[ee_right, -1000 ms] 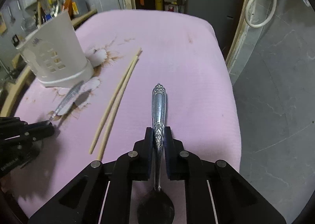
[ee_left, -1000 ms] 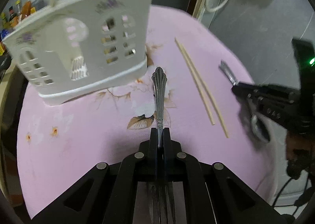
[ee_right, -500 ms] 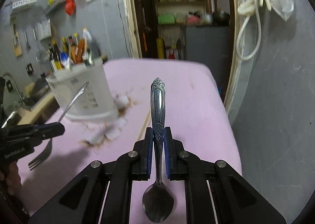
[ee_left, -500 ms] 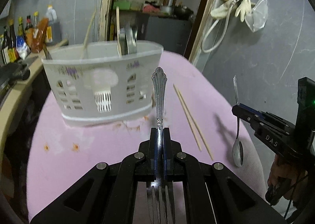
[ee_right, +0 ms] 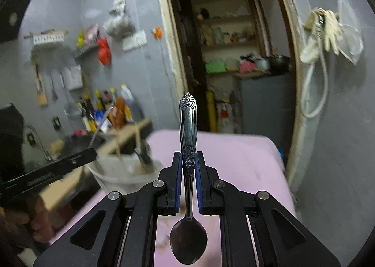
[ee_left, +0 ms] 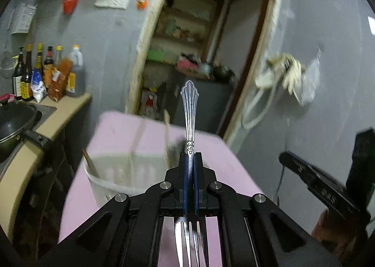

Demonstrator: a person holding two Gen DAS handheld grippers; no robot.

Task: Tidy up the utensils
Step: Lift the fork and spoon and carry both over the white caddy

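Observation:
My left gripper (ee_left: 190, 158) is shut on a silver fork (ee_left: 189, 112), handle pointing forward and up, tines back toward the camera. My right gripper (ee_right: 188, 158) is shut on a silver spoon (ee_right: 187, 123), handle forward, bowl near the camera. Both are raised above the pink-covered table (ee_left: 121, 131). The white utensil holder (ee_left: 121, 170) stands below and left of the left gripper, with chopsticks and utensils standing in it. It shows blurred in the right wrist view (ee_right: 124, 173), left of the spoon. The left gripper shows there too (ee_right: 91, 154), the right one in the left wrist view (ee_left: 283, 156).
A counter (ee_left: 54, 116) with several sauce bottles (ee_left: 46, 72) and a black wok (ee_left: 14, 123) lies left of the table. A doorway with shelves (ee_right: 229, 55) is behind. A hose and gloves (ee_right: 323, 23) hang on the grey wall at right.
Both grippers have lifted and tilted up off the table with the fork and spoon. The views now look over the holder toward the wall and doorway; the chopsticks on the cloth have left view.

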